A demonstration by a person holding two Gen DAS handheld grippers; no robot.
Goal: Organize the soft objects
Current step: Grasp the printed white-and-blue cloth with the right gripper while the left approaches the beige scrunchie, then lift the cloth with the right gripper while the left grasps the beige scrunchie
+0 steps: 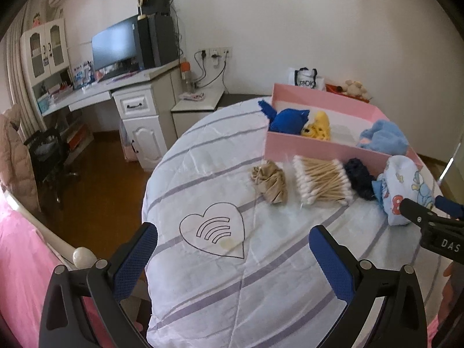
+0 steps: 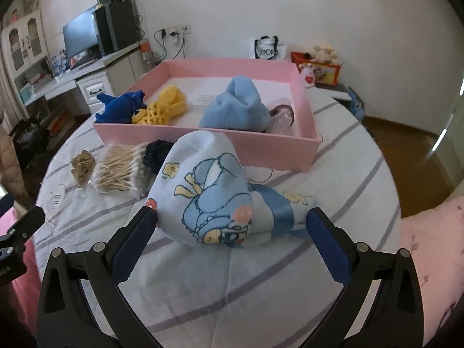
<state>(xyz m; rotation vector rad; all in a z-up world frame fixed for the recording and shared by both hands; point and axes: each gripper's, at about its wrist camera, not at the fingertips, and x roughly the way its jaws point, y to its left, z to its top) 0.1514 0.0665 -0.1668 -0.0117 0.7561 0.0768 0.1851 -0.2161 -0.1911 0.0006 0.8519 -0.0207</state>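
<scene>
My right gripper (image 2: 232,217) is open, its blue pads on either side of a pale blue cartoon-print cloth (image 2: 208,188) bundled on the striped tablecloth (image 2: 261,290). Behind it stands a pink box (image 2: 203,136) holding a dark blue plush (image 2: 121,107), a yellow crocheted toy (image 2: 162,104) and a light blue fleece piece (image 2: 235,107). In front of the box lie a beige scrunchie (image 1: 271,181), a pack of cotton swabs (image 1: 322,181) and a dark navy scrunchie (image 1: 359,178). My left gripper (image 1: 233,237) hangs open and empty over the heart print (image 1: 213,232).
A clear pinkish item (image 2: 282,117) lies in the box's right corner. The round table's edge (image 1: 148,203) drops to wooden floor. A desk with a monitor (image 1: 116,43) and a chair (image 1: 46,156) stand left. Pink bedding (image 1: 20,275) is near left; a person's sleeve (image 2: 429,246) is at right.
</scene>
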